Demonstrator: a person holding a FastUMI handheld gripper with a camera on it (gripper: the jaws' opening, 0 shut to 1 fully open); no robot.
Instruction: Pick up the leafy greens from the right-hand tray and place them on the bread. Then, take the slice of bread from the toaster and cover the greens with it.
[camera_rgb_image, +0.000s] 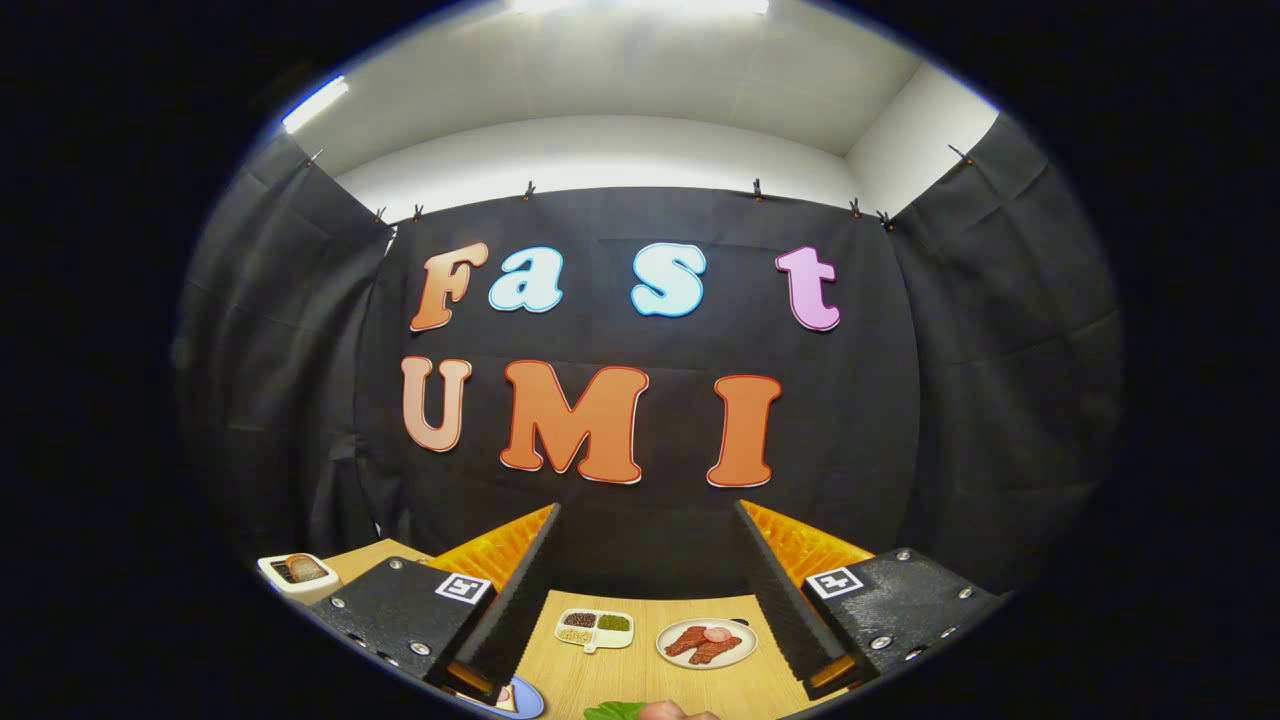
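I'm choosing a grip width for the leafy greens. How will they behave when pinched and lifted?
The leafy greens, barely showing between the open tool's fingers beside something pinkish, look thin with a ruffled edge, so they are probably floppy and very light. They would likely drape or slip from a loose pinch. Hard squeezing might bruise them.

My left finger hides most of the blue plate (520, 697). The leafy greens (614, 711) are cut off below.

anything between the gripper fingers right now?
Nothing held. In the gripper view the open gripper frames bare wooden table, a divided dish, a plate of sliced meat and the leafy greens.
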